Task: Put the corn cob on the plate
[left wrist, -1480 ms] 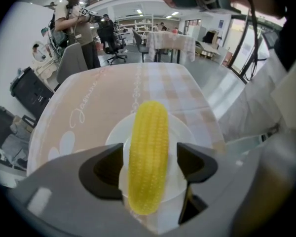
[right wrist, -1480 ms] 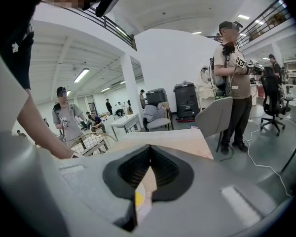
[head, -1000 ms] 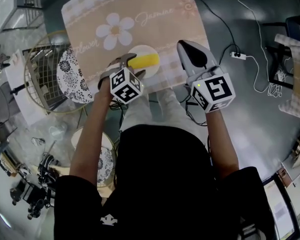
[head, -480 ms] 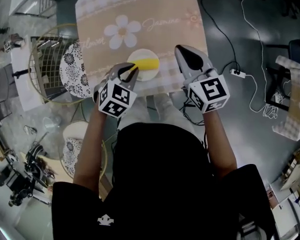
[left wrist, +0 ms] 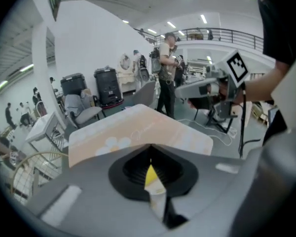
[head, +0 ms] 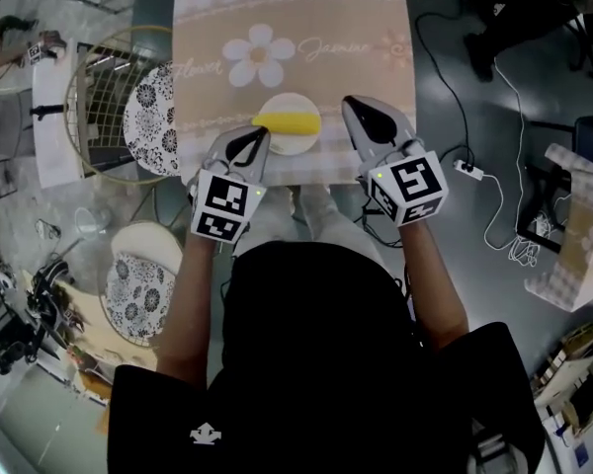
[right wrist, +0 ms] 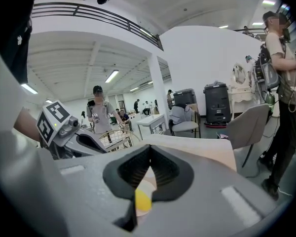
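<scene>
Corn cob (head: 289, 122) lying on the plate (head: 298, 145), on the bench (head: 306, 18).
We see the left gripper (head: 248, 136) and right gripper (head: 354, 107) flanking the plate, each closed on nothing.

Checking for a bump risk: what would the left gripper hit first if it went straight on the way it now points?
Most likely the corn cob lying on the plate: it shows straight ahead between the left gripper's shut tongs. Depth is unclear, so the plate's rim might come first.
</scene>
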{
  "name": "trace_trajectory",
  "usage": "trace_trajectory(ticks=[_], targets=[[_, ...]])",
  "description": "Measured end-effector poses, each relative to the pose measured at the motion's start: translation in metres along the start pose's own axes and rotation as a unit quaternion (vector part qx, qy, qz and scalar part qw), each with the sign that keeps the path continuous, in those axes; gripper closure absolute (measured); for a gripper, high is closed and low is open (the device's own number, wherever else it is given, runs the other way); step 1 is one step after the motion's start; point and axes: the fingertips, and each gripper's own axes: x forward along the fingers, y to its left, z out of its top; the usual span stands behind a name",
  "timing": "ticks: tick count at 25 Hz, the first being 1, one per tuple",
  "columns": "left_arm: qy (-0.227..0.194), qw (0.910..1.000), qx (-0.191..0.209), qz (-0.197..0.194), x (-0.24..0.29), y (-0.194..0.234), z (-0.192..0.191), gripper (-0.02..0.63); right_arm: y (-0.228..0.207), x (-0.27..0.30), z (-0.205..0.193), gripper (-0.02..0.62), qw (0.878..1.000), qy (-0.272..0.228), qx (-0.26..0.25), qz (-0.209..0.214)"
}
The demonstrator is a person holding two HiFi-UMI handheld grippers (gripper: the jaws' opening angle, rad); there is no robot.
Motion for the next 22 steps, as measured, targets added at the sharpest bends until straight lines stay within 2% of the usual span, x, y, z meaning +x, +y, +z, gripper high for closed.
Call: trace_trajectory(ticks=[4,9,14,19,22], targets=[[-0.070,0.9950,-0.011,0.070,-0.029,0.016,0.025,0.597,0.011,0.003,0.005,0.592,1.000,-0.004,-0.006,0.011],[-0.163,0.9767,-0.085,0.110,-0.060,0.036,0.055,0.597,0.024,0.003,0.004,0.592,1.000,-0.003,-0.012,0.017],[-0.229,0.9618,-0.091,0.119,-0.087,0.045,0.065,0.597,0.045,0.002,0.013,0.592,0.999,-0.014,-0.024,0.019],[-0.269,0.9469,-0.131,0.117,-0.114,0.045,0.054,0.597,0.069,-0.005,0.023,0.592,0.999,-0.028,-0.037,0.017],[-0.277,0.9457,-0.132,0.106,-0.129,0.041,0.049,0.597,0.085,-0.012,0.033,0.592,0.998,-0.038,-0.048,0.014]])
